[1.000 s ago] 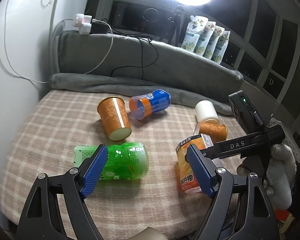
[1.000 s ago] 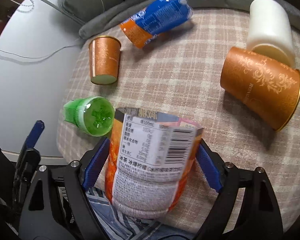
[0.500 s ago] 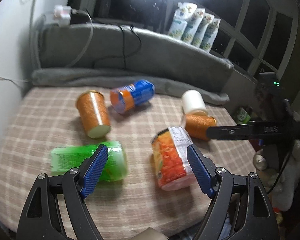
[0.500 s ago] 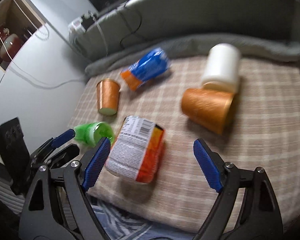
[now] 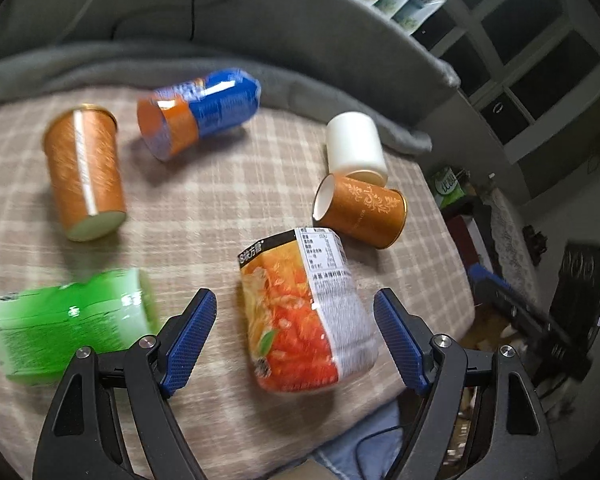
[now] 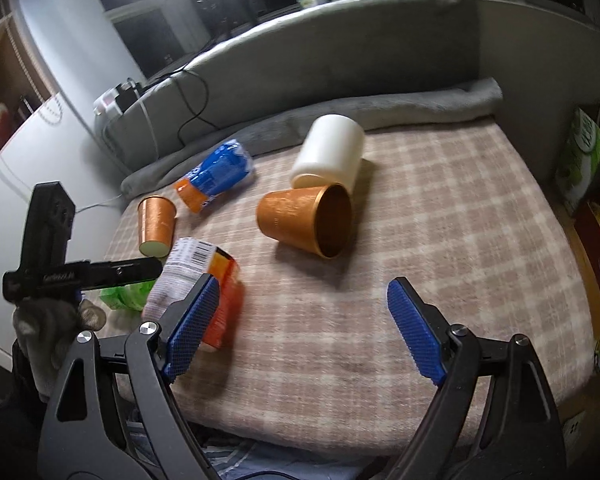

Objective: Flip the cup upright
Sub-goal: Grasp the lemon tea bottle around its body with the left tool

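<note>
An orange-labelled cup (image 5: 304, 312) seems to lie on its side on the plaid blanket (image 5: 220, 208), wide end towards me. My left gripper (image 5: 294, 294) is open, one finger on each side of this cup and neither touching it. In the right wrist view the same cup (image 6: 220, 276) sits just beyond the left fingertip of my right gripper (image 6: 304, 280), which is open and holds nothing. A gold paper cup (image 6: 306, 220) lies on its side ahead of it, its mouth facing the camera.
Also on their sides are a white cup (image 6: 328, 152), a blue-and-orange cup (image 5: 200, 112), a copper cup (image 5: 84, 172) and a green cup (image 5: 68, 320). A grey rolled blanket (image 6: 380, 112) lines the back. A gloved hand (image 6: 48, 320) holds the left gripper. The blanket's front edge is close.
My right gripper let go of the orange-labelled cup and drew back and up. The cup now rests on the blanket. My left gripper swung right, from the green cup to around it.
</note>
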Demonstrator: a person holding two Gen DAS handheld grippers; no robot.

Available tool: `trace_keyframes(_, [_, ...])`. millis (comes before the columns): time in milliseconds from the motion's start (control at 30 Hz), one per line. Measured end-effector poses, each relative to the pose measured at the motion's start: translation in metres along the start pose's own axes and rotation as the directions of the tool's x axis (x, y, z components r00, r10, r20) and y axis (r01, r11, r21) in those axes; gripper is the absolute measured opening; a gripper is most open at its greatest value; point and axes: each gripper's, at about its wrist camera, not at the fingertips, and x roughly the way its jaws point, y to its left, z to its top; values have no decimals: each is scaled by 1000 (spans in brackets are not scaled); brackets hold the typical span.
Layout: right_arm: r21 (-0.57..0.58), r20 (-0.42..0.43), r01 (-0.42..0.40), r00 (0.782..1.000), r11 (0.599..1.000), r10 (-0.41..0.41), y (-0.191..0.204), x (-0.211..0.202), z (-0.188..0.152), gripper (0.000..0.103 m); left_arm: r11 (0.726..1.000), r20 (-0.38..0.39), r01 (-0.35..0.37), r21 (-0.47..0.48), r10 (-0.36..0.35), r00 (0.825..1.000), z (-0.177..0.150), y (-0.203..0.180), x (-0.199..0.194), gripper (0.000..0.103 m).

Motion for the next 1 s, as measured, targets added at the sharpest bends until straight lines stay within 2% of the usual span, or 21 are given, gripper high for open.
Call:
trace_keyframes(200, [11,3,2,1000,1000,-2,-8,-2,-4,88,998,-87,9,-59,-14,996,15,1,27,81])
trace_keyframes(567, [38,-10,-2,1000,999,3,-18,6,-4,88,998,-114,-58,-26,55,992,29,-6,41,81])
trace_keyframes(767, [39,-11,4,1000,999,-4,-19,9,-5,88,990,-192,-139,14,139,972,37,-10,53,81])
trace_keyframes(1000, [60,-17,13,1000,998,-12,-28,13,-10,88,984,-248,-171,52,179,952,41,-20,62,81])
